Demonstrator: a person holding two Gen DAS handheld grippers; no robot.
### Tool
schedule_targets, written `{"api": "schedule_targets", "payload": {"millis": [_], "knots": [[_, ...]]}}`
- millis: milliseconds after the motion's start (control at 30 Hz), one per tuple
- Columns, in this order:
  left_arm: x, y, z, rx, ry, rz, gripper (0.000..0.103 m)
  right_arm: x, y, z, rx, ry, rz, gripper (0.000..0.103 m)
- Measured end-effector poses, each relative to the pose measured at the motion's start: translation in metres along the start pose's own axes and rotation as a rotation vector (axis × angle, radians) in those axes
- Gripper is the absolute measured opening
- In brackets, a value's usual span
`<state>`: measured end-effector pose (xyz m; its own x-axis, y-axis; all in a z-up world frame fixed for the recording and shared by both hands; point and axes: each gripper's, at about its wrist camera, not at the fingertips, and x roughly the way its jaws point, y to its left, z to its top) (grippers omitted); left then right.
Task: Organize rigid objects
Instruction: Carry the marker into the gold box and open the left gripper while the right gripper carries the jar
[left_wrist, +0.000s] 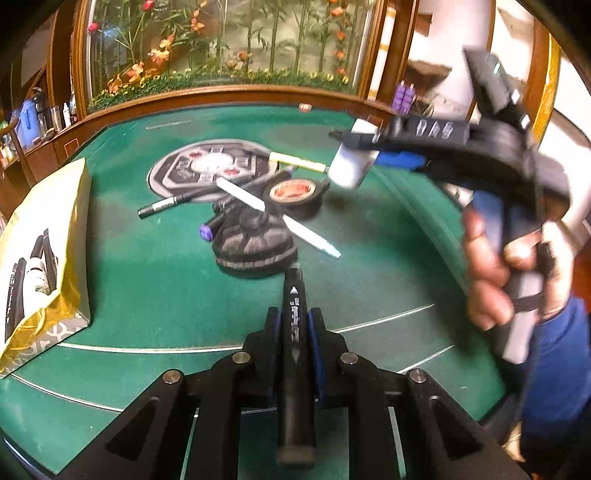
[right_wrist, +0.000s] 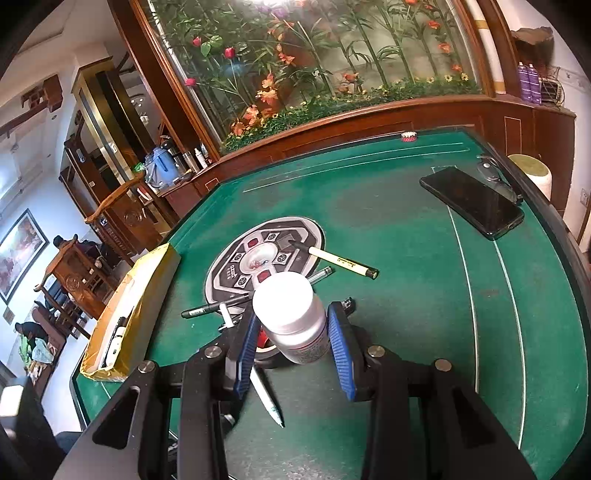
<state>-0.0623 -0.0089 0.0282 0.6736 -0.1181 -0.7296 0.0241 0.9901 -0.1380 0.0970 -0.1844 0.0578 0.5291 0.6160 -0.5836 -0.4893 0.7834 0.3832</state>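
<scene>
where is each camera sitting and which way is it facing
Left wrist: sits on the left tongs, facing down across the green table; they clamp a black marker. The person's right hand shows at right.
Right wrist: sits on the right tongs, facing across the table toward a phone; they hold a white bottle.
Shared: the yellow box, the round centre panel, the bottle.

pens (right_wrist: 341, 263) cluttering centre, phone (right_wrist: 472, 201) right, box (right_wrist: 147, 291) left
</scene>
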Motion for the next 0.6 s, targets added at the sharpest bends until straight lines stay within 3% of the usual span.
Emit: {"api": "schedule_targets", "payload": {"millis": [600], "knots": [[-0.026, 0.022, 0.005, -0.069, -0.079, 0.025, 0.014, -0.001, 0.009, -0.001, -0.011, -0.005, 0.011, 0.036]]}}
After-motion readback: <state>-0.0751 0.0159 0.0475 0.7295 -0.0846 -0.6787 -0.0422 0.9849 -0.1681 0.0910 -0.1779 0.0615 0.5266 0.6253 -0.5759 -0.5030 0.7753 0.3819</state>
